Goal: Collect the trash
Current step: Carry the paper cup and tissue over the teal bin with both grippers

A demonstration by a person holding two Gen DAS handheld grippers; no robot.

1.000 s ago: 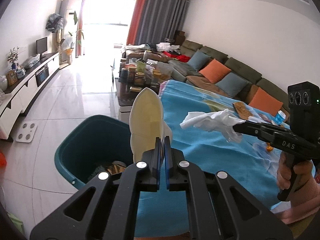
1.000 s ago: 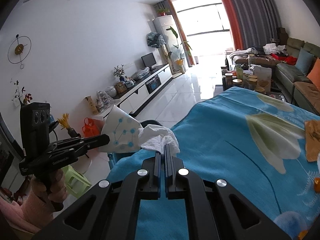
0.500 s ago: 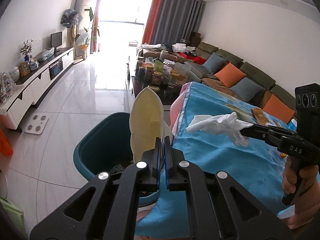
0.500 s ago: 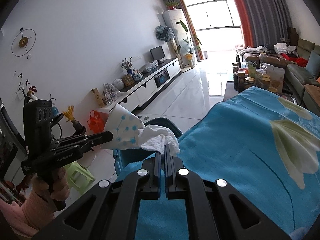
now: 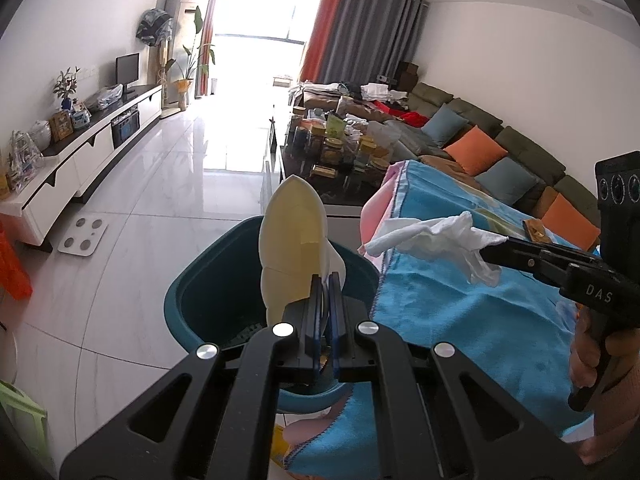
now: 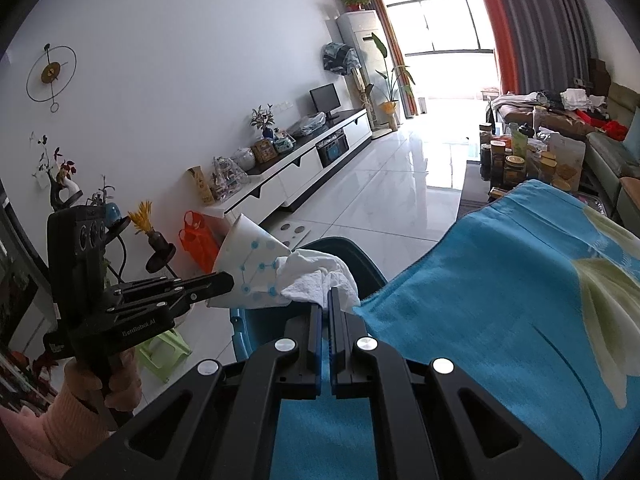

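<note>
My left gripper (image 5: 326, 280) is shut on a flattened white paper cup (image 5: 292, 240) and holds it over the teal trash bin (image 5: 208, 292). In the right wrist view the cup (image 6: 250, 276) shows blue dots, with the left gripper (image 6: 224, 282) beside it. My right gripper (image 6: 328, 298) is shut on a crumpled white tissue (image 6: 316, 276), held near the bin's rim (image 6: 348, 252) at the table edge. In the left wrist view the tissue (image 5: 436, 236) hangs from the right gripper (image 5: 486, 246) over the blue tablecloth (image 5: 460, 304).
A coffee table (image 5: 340, 152) crowded with jars stands beyond the bin. A sofa (image 5: 492, 148) with cushions runs along the right wall. A white TV cabinet (image 6: 304, 168) lines the left wall. A scale (image 5: 82, 234) lies on the tiled floor. A green stool (image 6: 164, 350) stands nearby.
Both grippers have moved left toward the bin, still holding the cup and the tissue. The cup now hangs over the bin opening.
</note>
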